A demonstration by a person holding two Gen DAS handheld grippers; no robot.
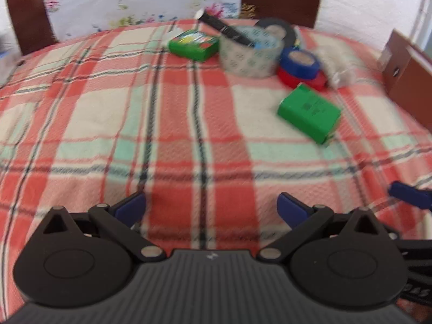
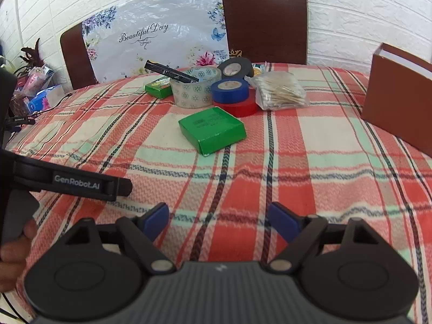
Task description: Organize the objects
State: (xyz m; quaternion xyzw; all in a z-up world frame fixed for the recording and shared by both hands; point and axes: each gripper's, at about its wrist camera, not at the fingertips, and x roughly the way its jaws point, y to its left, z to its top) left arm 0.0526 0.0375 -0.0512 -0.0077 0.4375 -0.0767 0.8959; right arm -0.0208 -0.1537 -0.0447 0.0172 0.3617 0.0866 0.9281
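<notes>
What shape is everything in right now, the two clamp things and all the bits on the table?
left gripper: open, empty
right gripper: open, empty
near green box: closed, lying flat, apart from the pile
far green box: lying flat beside the patterned tape
patterned tape roll: flat, black bar resting across its rim
blue tape roll: stacked on red tape roll
black tape roll: tilted
bag of cotton swabs: lying flat
brown box: upright
</notes>
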